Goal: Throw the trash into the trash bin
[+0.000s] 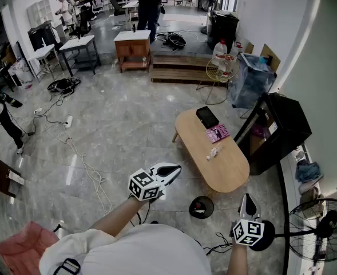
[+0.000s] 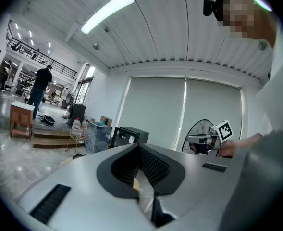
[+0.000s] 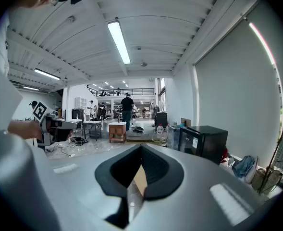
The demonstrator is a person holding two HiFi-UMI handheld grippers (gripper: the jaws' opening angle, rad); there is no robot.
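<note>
On the oval wooden table (image 1: 231,171) lies a small white crumpled scrap (image 1: 213,152), next to a pink booklet (image 1: 217,133) and a flat black box (image 1: 207,117). A small round black bin (image 1: 201,207) stands on the floor at the table's near end. My left gripper (image 1: 177,167) is held left of that bin, well short of the table, jaws together and empty. My right gripper (image 1: 247,198) hovers right of the bin, also shut and empty. In each gripper view the jaws (image 2: 142,184) (image 3: 134,177) meet with nothing between them.
A black cabinet (image 1: 282,125) stands right of the table, with a standing fan (image 1: 322,228) nearer me. A clear bin with a blue liner (image 1: 251,79) and a wire stool (image 1: 221,67) are behind. Cables (image 1: 82,159) trail across the floor at left. People stand far back.
</note>
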